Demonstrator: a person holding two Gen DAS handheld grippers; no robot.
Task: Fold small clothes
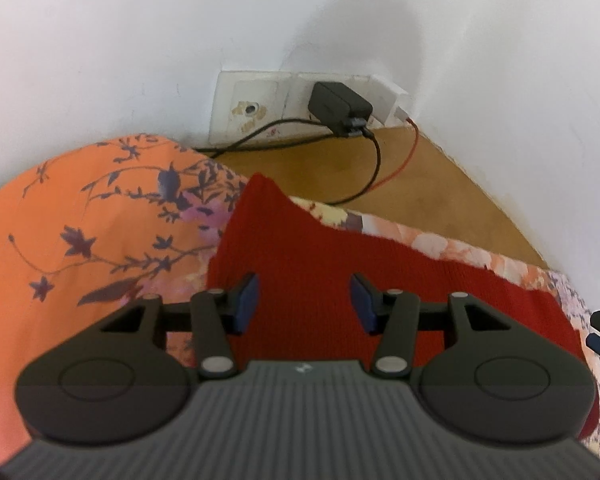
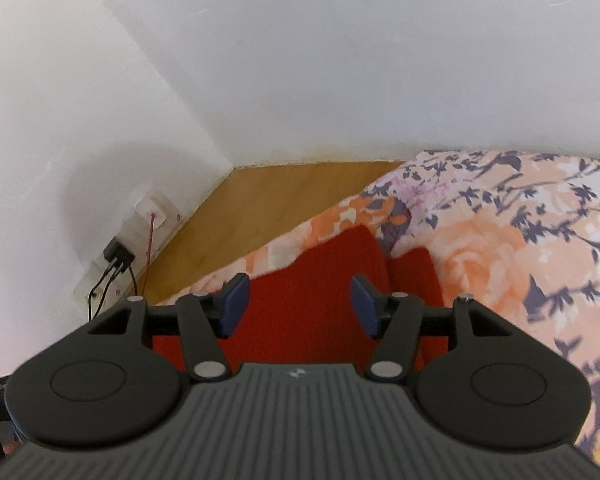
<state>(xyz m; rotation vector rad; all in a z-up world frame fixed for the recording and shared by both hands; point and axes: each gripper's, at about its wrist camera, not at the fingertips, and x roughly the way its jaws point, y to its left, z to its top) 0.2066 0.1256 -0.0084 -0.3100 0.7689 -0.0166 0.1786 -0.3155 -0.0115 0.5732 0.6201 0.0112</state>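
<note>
Knit [image 1: 300, 248]: red, flat on my floral bedspread [image 1: 80, 220].
Left fingers [image 1: 304, 303]: wide, empty.
Right fingers [image 2: 300, 305]: wide, empty.

Knitted garment [image 1: 300, 240] is solid deep red, ribbed. Floral bedspread [image 1: 80, 220] under it is orange and peach with navy leaves and a few lilac blooms. Wooden floor [image 2: 280, 200] is honey-brown, painted walls [image 2: 340, 60] plain white, gripper pads [image 1: 247, 304] blue.

The left tongs [image 1: 304, 300] point forward and downward, blue pads [image 1: 247, 302] spread wide apart with nothing between them. The right tongs [image 2: 298, 306] are angled the same way, their pads [image 2: 366, 307] equally parted and empty.
</note>
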